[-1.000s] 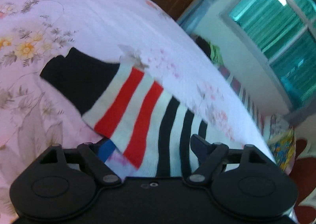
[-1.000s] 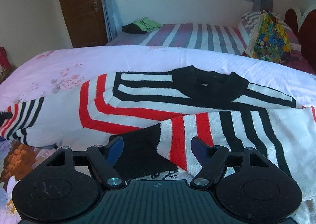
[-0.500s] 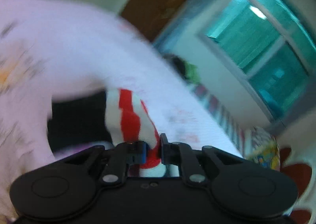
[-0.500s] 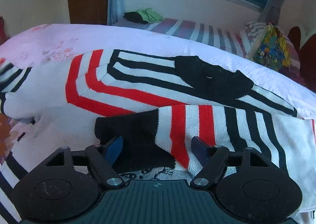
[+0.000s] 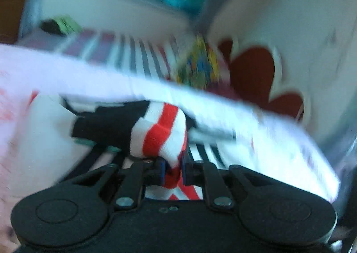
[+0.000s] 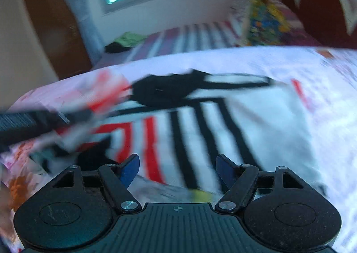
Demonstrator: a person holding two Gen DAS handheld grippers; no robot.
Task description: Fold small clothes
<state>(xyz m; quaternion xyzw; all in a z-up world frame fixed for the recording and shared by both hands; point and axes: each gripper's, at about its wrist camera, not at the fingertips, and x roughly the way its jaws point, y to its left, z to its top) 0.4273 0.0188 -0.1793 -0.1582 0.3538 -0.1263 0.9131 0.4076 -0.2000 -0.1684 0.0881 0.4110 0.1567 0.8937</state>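
Observation:
A small white sweater (image 6: 200, 123) with red and black stripes and a black collar lies on the pale floral bedsheet (image 6: 316, 70). My left gripper (image 5: 173, 169) is shut on its left sleeve (image 5: 160, 134), red and white striped with a black cuff, and holds it lifted over the sweater body. My right gripper (image 6: 177, 167) is open and empty just above the sweater's striped part. The left gripper shows blurred at the left edge of the right wrist view (image 6: 26, 123). Both views are motion-blurred.
A second bed with a striped sheet (image 6: 183, 36) stands behind, with dark and green clothes (image 6: 125, 40) on it. A colourful patterned bag (image 6: 265, 20) sits near a red headboard (image 6: 321, 7). A brown door (image 6: 55, 29) is at the back left.
My left gripper shut on the striped sleeve and swung it up and across toward the sweater body. My right gripper stayed open and shifted right, off the black cuff.

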